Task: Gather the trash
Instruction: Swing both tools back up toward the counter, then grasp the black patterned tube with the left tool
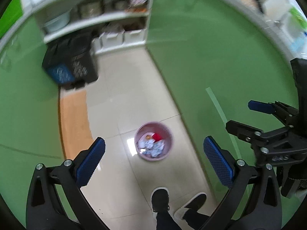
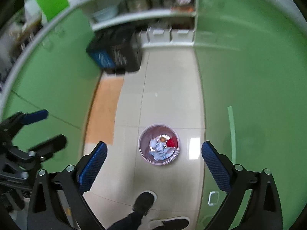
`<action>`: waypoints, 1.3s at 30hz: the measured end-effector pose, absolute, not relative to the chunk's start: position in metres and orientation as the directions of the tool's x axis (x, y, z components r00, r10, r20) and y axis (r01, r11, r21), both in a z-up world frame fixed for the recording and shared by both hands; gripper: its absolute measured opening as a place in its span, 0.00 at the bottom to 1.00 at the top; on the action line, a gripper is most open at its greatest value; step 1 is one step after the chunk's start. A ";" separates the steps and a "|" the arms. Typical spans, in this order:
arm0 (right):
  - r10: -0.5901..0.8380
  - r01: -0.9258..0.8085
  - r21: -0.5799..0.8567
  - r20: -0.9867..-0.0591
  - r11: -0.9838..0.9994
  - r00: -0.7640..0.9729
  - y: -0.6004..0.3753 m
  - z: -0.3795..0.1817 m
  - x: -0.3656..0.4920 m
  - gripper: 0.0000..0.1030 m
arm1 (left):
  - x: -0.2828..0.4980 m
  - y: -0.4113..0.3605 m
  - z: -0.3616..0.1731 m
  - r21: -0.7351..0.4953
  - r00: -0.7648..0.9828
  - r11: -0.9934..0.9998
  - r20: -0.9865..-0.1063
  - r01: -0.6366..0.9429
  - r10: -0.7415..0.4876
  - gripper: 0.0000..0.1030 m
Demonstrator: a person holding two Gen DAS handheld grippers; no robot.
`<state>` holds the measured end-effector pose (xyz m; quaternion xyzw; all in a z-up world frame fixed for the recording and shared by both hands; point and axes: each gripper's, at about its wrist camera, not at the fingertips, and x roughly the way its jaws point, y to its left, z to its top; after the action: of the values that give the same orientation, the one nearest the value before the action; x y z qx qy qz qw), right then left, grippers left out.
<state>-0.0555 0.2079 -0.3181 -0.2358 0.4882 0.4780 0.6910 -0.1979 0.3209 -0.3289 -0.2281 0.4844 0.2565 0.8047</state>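
Seemingly the collecting is close to finished, judging by how things lie. Green cabinet fronts [image 2: 249, 67] wall in a strip of pale tiled floor [image 2: 168, 95], and no loose scrap shows on the bare tiles in either view. What is left, as I judge it, is to check corners the cameras do not reach, or to carry the basket to the bigger bins.

At the far end a white shelf unit [image 1: 96, 19] holds pots and bowls on its upper level, too blurred to name further, and white storage boxes [image 1: 122, 37] on the lower one; what is in those I cannot tell. Just in front of it stand dark bins [image 1: 74, 65], one with a blue front, their insides out of sight. An orange mat [image 1: 73, 118] lies along the left cabinets.

The pink wastebasket [image 1: 153, 140] sits on the floor well below both tools, just ahead of the person's dark shoes [image 1: 160, 197]. Inside lies the trash [image 2: 161, 147]: crumpled white and pale blue paper, a red piece at one side, and a small orange-brown bit beside it. It fills only the bottom.

The left gripper [image 1: 153, 165] has its blue pads wide apart with nothing between them. The right gripper [image 2: 154, 168] is likewise spread fully and empty, above the basket.
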 end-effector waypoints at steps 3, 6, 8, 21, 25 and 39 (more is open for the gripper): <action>0.468 -0.858 0.141 -0.875 0.494 0.126 0.176 -0.253 -0.046 0.94 | -0.174 0.297 -0.263 -0.110 0.434 0.814 -0.882 -0.570 0.185 0.97; 0.498 -0.811 0.137 -0.842 0.569 0.207 0.139 -0.198 -0.033 0.94 | -0.150 0.278 -0.214 -0.113 0.477 0.858 -0.864 -0.500 0.164 0.97; 0.509 -0.777 0.133 -0.820 0.615 0.262 0.113 -0.169 -0.025 0.94 | -0.134 0.261 -0.185 -0.106 0.506 0.888 -0.849 -0.448 0.154 0.97; 0.324 -0.423 0.074 -0.764 0.903 0.558 -0.088 -0.096 0.042 0.94 | -0.010 0.158 -0.099 -0.115 0.636 0.986 -0.772 -0.120 -0.013 0.97; 0.281 -0.351 0.075 -0.760 0.933 0.585 -0.132 -0.093 0.059 0.94 | 0.030 0.130 -0.094 -0.127 0.638 0.989 -0.768 -0.074 -0.051 0.97; 0.288 -0.294 0.135 -0.766 0.946 0.575 -0.219 -0.106 0.127 0.94 | 0.171 0.059 -0.158 -0.133 0.504 0.987 -0.861 -0.096 -0.067 0.97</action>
<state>0.1272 -0.2188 -0.1063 -0.0037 0.4310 0.1640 0.8873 0.1712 0.0588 -0.1584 -0.0817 0.4977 0.0084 0.8635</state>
